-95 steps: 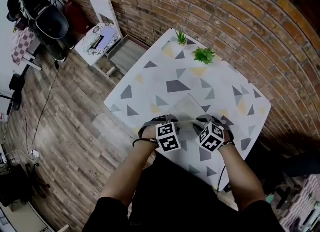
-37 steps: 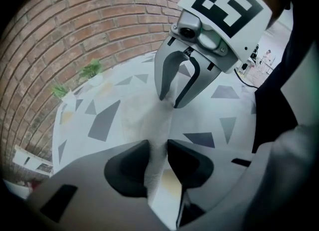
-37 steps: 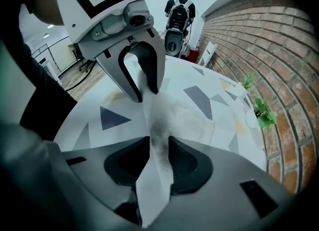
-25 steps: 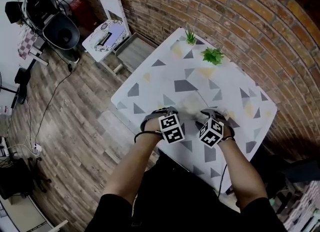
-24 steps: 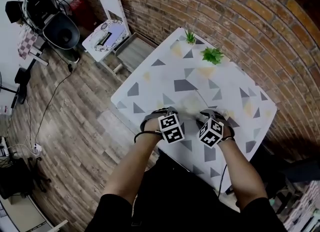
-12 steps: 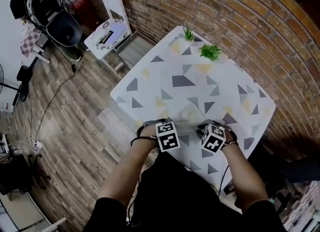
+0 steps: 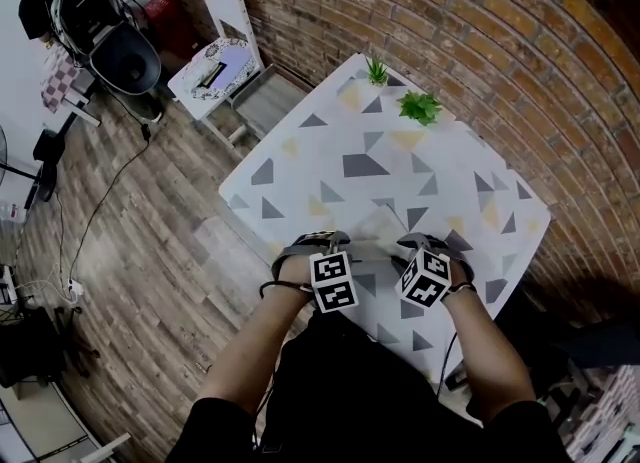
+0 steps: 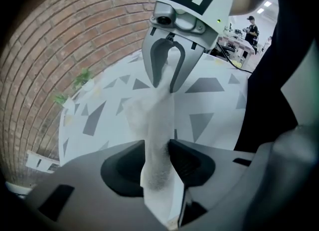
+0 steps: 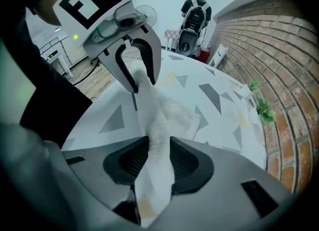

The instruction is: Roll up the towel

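A white towel lies on the triangle-patterned table, its near end bunched into a thick roll. My left gripper and right gripper stand side by side at the table's near edge, both pointing steeply down. In the left gripper view the towel roll runs between the pads, which touch it on both sides, and on to the right gripper. The right gripper view shows the towel roll pinched the same way, with the left gripper beyond. Both sets of jaws have just been opening, with the towel between them.
Two small green plants stand at the table's far edge by the brick wall. A white chair and a black stroller are on the wooden floor to the left. A person stands far back.
Both grippers have drawn slightly back toward the table's near edge, taking the towel's rolled end with them. The flat part of the towel looks shorter.
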Available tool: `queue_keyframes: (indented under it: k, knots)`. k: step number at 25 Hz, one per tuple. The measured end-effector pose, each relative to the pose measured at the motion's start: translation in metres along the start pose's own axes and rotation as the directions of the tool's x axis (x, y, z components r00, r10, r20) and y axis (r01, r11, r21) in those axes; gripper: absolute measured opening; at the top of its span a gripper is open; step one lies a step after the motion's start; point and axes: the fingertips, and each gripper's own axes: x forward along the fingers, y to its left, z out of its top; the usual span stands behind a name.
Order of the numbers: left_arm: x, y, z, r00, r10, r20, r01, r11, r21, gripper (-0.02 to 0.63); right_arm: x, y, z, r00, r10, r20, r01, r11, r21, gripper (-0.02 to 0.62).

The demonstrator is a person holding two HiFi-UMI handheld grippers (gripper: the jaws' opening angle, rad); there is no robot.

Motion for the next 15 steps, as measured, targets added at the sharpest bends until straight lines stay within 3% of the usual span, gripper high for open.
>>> queue_keyframes:
  k: [6,10,15]
  knots:
    - [-0.004,0.020,0.002,0.999,-0.002,0.038,0.003,0.999,-0.045,0.161,-0.001,-0.021,0.005,1.000,-0.003,0.023,0.002,0.999,0.045,0.141]
    - [-0.010,0.030,0.016,0.998,0.018,0.062,-0.018,1.000,0.002,0.161,0.002,-0.037,0.009,0.999,-0.023,0.026,0.021,0.997,0.073,0.132]
    - [-0.007,0.024,0.033,0.996,-0.032,0.079,0.027,0.997,0.066,0.161,0.008,-0.053,0.015,0.999,-0.047,0.017,0.046,0.995,0.091,0.118]
